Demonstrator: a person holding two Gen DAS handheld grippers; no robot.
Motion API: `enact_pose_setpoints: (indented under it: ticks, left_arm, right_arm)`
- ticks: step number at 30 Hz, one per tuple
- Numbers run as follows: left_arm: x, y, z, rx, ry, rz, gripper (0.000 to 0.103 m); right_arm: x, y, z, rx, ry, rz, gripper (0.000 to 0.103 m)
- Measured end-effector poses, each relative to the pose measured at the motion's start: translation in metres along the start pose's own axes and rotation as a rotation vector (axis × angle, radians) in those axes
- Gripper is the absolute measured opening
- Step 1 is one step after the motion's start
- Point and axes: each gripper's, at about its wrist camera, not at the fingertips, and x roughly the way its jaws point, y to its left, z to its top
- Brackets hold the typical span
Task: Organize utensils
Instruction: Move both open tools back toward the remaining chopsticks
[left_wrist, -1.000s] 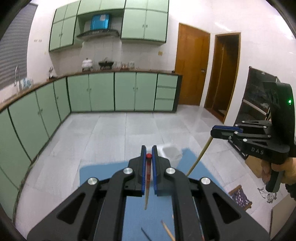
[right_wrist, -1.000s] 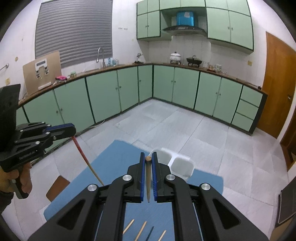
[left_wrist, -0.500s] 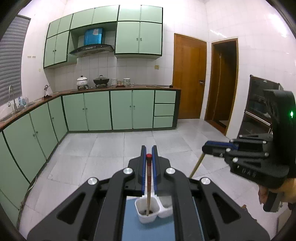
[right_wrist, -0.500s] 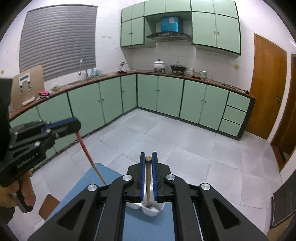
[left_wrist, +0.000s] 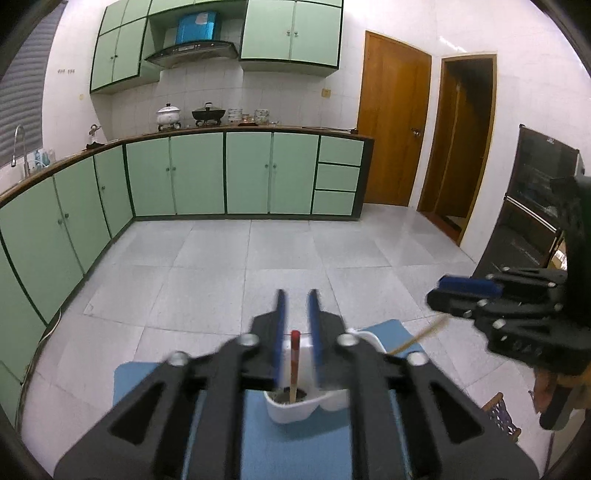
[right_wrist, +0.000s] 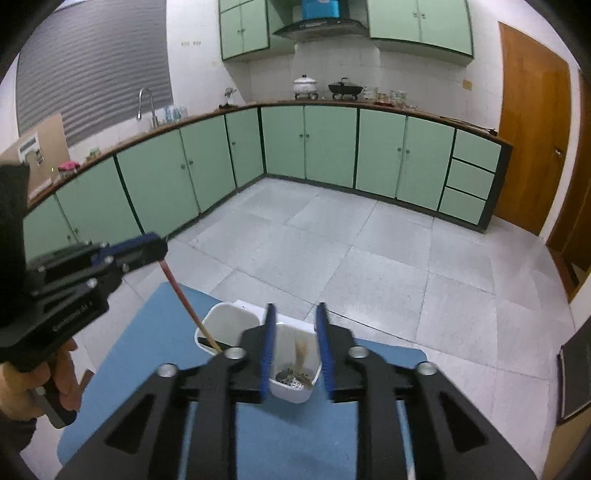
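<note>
On the blue mat (right_wrist: 147, 332) in front of you stands a white holder (right_wrist: 236, 321) with two cups side by side. Your left gripper (left_wrist: 295, 314) has its blue fingers (left_wrist: 280, 321) spread apart, and the red-topped chopstick (left_wrist: 294, 363) stands loose between them without touching either one. Its low end sits down in the left cup (left_wrist: 291, 406), and it leans a little. From the right camera you can see that same stick (right_wrist: 184, 295) slant down from the left gripper (right_wrist: 147, 251) into the left cup (right_wrist: 225, 325). Your right gripper (right_wrist: 295, 339) is let go too, with a wide gap between its blue fingers (right_wrist: 267, 350). The pale wooden chopstick (right_wrist: 301, 354) stands in that gap, free of both fingers, and its low end rests in the right cup (right_wrist: 295, 384), which has a bottom with little holes. This stick looks blurry. From the left camera, your right gripper (left_wrist: 465, 291) is off to the right, and the pale stick (left_wrist: 417, 338) pokes out below it toward the holder (left_wrist: 295, 410). Far behind it all are the gray tile floor (left_wrist: 258, 266) and the green cabinets (left_wrist: 221, 173).
</note>
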Motion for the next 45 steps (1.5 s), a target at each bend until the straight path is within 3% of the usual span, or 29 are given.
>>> enact_pose_setpoints:
  ticks: [2,4,6,9,14,19,23,26,28,32,34,40,45]
  left_arm:
    - [-0.016,0.002,-0.001,0.004,-0.009,0.003,0.036]
    - [-0.046,0.002,-0.006,0.025,-0.024,0.007,0.039]
    - [-0.076,0.003,-0.014,0.023,-0.044,0.004,0.049]
    - [-0.130,0.006,-0.040,0.012,-0.067,-0.009,0.056]
    - [-0.211,0.002,-0.119,0.004,-0.072,0.025,0.061]
    - [-0.256,-0.018,-0.213,-0.040,-0.029,0.059,0.066]
    - [-0.263,-0.046,-0.289,-0.051,0.083,0.068,0.066]
    - [-0.261,-0.055,-0.331,-0.052,0.161,0.100,0.064]
    - [-0.257,-0.056,-0.353,-0.103,0.216,0.073,0.063]
    - [-0.242,-0.061,-0.370,-0.078,0.279,0.060,0.054]
    - [-0.231,-0.061,-0.376,-0.084,0.306,0.051,0.053]
    - [-0.209,-0.065,-0.389,-0.078,0.349,0.060,0.044]
    - [-0.206,-0.066,-0.390,-0.042,0.332,0.104,0.038]
  right_arm:
    - [-0.023,0.001,-0.004,0.007,-0.033,0.019,0.026]
    - [-0.048,0.003,-0.013,0.013,-0.062,0.042,0.026]
    - [-0.080,0.010,-0.032,0.001,-0.100,0.049,0.027]
    - [-0.125,0.025,-0.077,-0.018,-0.141,0.059,0.028]
    - [-0.167,0.060,-0.181,-0.004,-0.138,0.053,0.029]
    - [-0.185,0.096,-0.284,0.035,-0.104,0.016,0.029]
    - [-0.180,0.118,-0.348,0.083,-0.027,0.005,0.029]
    - [-0.175,0.135,-0.372,0.093,0.008,0.032,0.029]
    - [-0.168,0.151,-0.380,0.075,0.028,0.059,0.029]
    - [-0.150,0.175,-0.388,0.052,0.059,0.100,0.028]
    - [-0.148,0.176,-0.389,0.037,0.051,0.078,0.028]
    - [-0.137,0.155,-0.393,0.064,0.072,0.021,0.028]
    - [-0.124,0.143,-0.401,0.080,0.092,-0.006,0.028]
